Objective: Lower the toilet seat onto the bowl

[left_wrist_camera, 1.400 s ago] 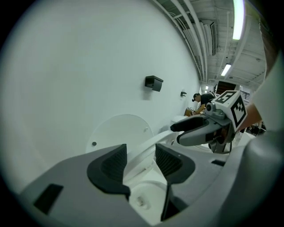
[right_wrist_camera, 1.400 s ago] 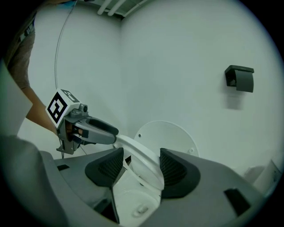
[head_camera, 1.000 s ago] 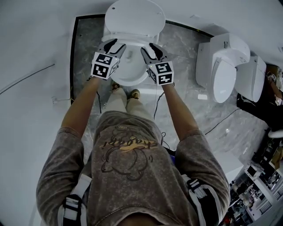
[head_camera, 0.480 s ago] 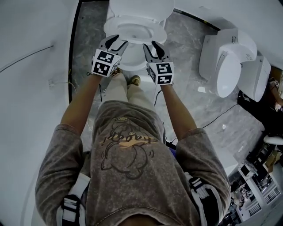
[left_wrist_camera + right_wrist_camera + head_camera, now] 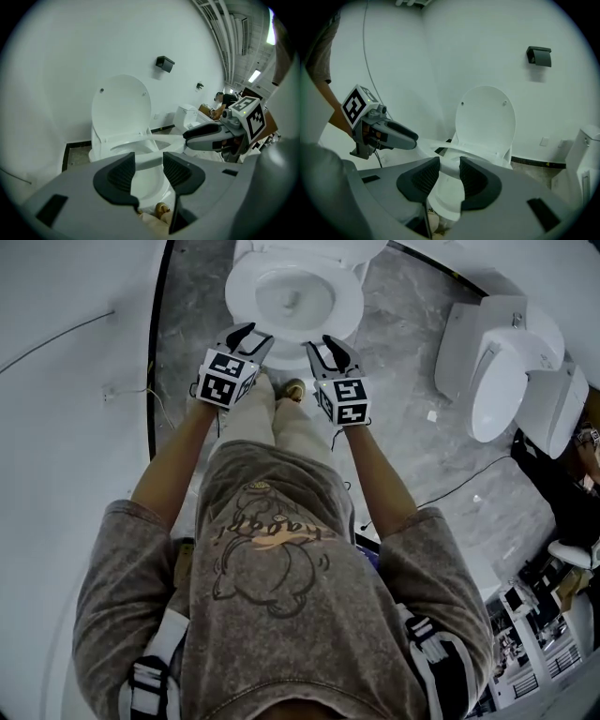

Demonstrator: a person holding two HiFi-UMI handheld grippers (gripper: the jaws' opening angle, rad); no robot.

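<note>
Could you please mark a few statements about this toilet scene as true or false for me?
1. The toilet seat lies down over the bowl. True.
2. The lid is shut over the seat. False: the lid stands upright behind it.
3. The left gripper clamps the seat. False: its jaws stand apart and press on nothing.
4. On the person's right stands another toilet. True.

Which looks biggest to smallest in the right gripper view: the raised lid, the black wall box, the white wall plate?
1. raised lid, by far
2. black wall box
3. white wall plate, smallest
</note>
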